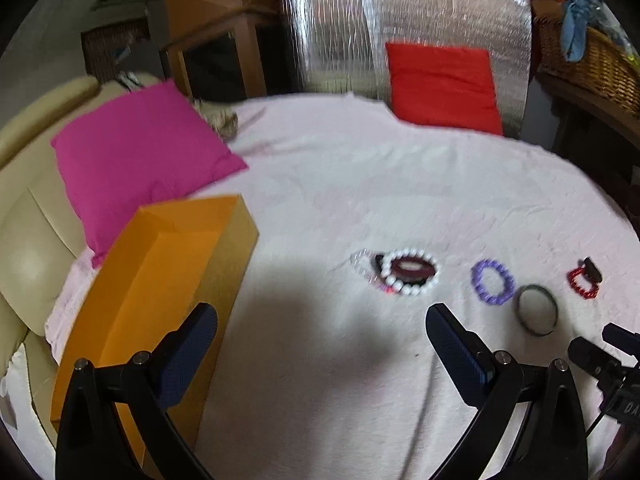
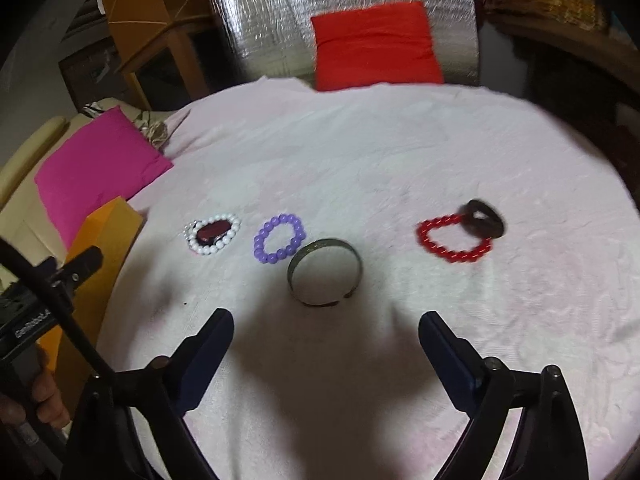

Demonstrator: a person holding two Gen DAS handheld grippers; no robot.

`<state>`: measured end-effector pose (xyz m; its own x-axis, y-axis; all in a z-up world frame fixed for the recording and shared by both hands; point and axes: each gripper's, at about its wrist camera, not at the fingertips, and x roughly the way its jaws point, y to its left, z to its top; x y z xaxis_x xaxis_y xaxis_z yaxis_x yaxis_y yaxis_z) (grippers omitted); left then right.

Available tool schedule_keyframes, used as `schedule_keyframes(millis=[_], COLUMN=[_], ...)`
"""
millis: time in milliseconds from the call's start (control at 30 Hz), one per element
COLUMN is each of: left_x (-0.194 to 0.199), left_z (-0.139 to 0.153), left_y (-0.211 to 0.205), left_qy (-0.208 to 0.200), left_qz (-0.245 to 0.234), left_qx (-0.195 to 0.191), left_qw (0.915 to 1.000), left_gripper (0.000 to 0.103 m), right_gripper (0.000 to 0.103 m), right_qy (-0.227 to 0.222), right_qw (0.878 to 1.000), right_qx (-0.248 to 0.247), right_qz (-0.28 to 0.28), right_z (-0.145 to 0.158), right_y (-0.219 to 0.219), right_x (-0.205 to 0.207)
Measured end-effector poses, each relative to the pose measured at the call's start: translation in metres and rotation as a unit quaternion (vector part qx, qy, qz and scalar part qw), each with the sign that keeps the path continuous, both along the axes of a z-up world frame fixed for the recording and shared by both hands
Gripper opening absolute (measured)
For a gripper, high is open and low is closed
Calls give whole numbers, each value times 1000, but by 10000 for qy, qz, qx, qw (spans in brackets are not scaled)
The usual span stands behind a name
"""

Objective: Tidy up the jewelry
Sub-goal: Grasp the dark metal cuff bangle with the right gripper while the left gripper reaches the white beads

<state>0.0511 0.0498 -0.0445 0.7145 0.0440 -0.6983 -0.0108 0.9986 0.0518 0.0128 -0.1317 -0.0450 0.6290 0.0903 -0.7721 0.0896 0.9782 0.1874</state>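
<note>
- The left claw is spread wide with nothing between its dark blue pads; it hangs above the pale pink cloth and touches nothing.
- The right claw is just as wide and just as empty, above the same cloth.
- An orange box lies on the cloth just beside the left claw's left finger.
- The jewelry lies in a loose row ahead of both claws: a white bead bracelet ringing a dark red oval piece, then a purple bead bracelet, then a metal bangle (nearest the right claw).
- Well apart to the right, a red bead bracelet has a dark ring resting on its edge.
- A pink cushion sits at the left, a red cushion at the far side.
</note>
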Motion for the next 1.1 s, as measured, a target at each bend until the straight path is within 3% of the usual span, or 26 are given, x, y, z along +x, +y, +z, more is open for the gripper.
schedule_keyframes(millis=[167, 300, 433, 600, 1067, 1100], left_x=[20, 28, 45, 66, 104, 105], left_z=[-21, -28, -36, -42, -67, -69], left_y=[12, 11, 5, -11, -56, -57], left_qy=[536, 720, 874, 914, 815, 833], left_qz=[-51, -154, -203, -437, -1237, -1264], left_qx=[-102, -116, -107, -102, -332, -372], left_qw=[9985, 9972, 9959, 9948, 9884, 9878], left_gripper=[103, 103, 103, 103, 103, 96], right_gripper=[91, 89, 86, 61, 60, 60], right_qy=[296, 530, 479, 289, 209, 214], right_qw=[9992, 9986, 9983, 9963, 9984, 9985], right_qx=[268, 29, -347, -815, -527, -510], right_qz=[-87, -57, -4, -24, -7, -4], right_z=[-20, -37, -41, -42, -40, -39], right_y=[-8, -3, 8, 16, 4, 2], right_x=[26, 47, 57, 62, 49, 48])
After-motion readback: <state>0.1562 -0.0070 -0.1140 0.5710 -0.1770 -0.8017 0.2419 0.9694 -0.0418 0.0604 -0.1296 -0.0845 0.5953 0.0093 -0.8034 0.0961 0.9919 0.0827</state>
